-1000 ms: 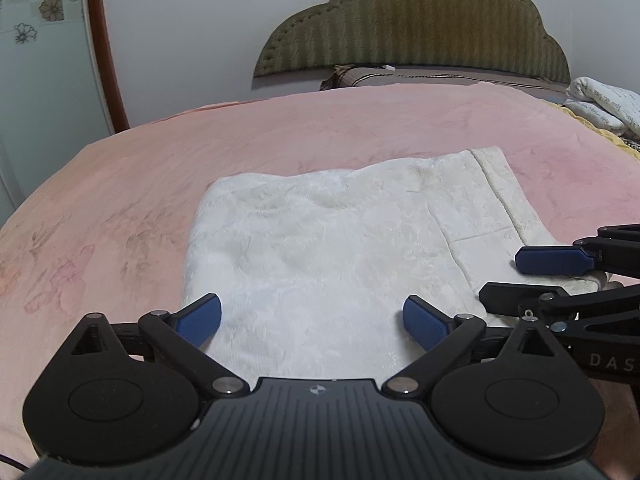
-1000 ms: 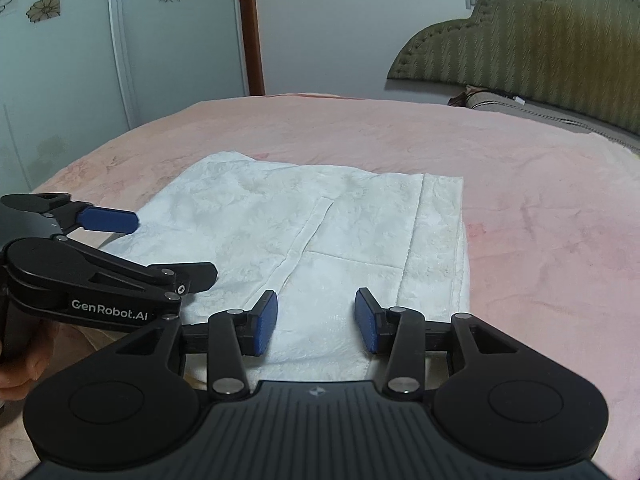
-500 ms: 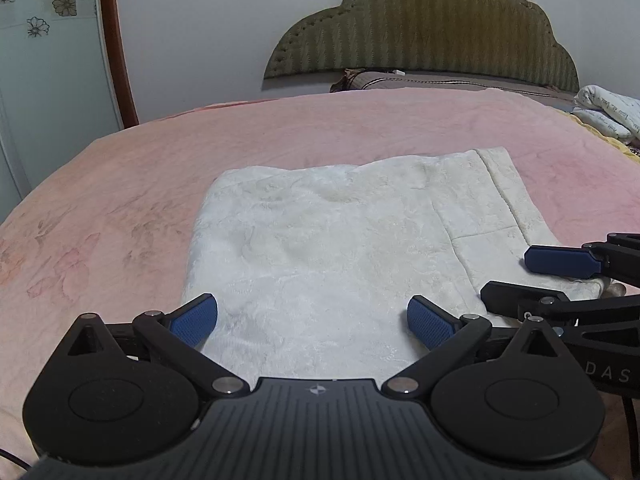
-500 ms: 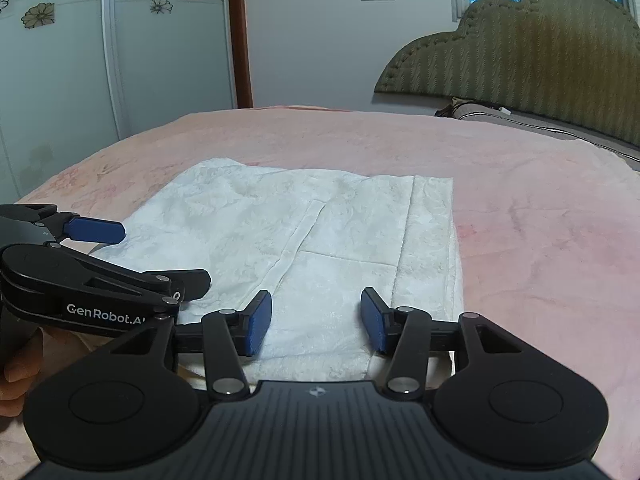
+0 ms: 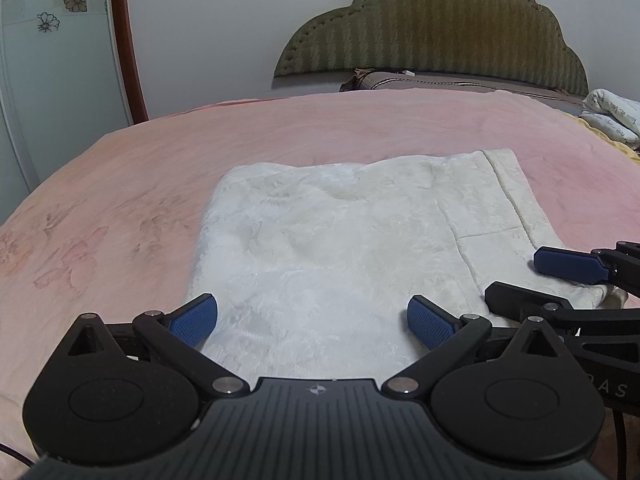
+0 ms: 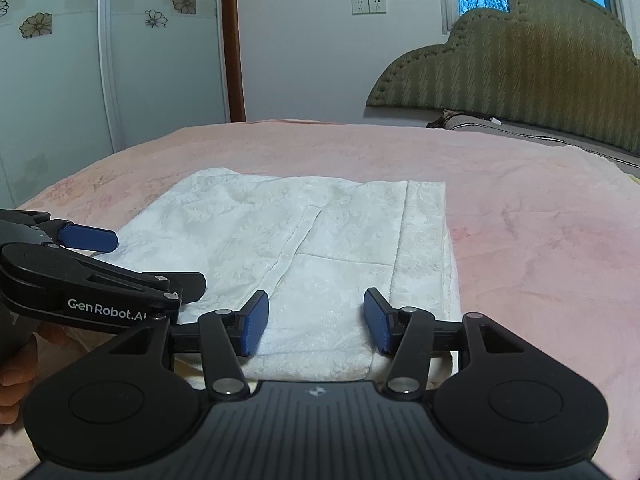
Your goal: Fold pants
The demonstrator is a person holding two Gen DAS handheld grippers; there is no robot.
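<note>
The white pants [image 5: 344,248] lie folded flat in a rectangle on the pink bed [image 5: 120,184], no container around them. The left gripper [image 5: 312,318] hovers at their near edge, fingers released. The right gripper [image 6: 316,320] has just been widening its fingers, nothing clamped.

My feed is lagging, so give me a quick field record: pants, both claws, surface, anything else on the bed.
pants: white, folded flat into a rectangle
surface: pink blanket
left claw: open, over the near left edge of the pants, nothing gripped
right claw: jaws have just been opening; over the near right edge, pads clear of the fabric
other: white bedding at the far right; headboard
</note>
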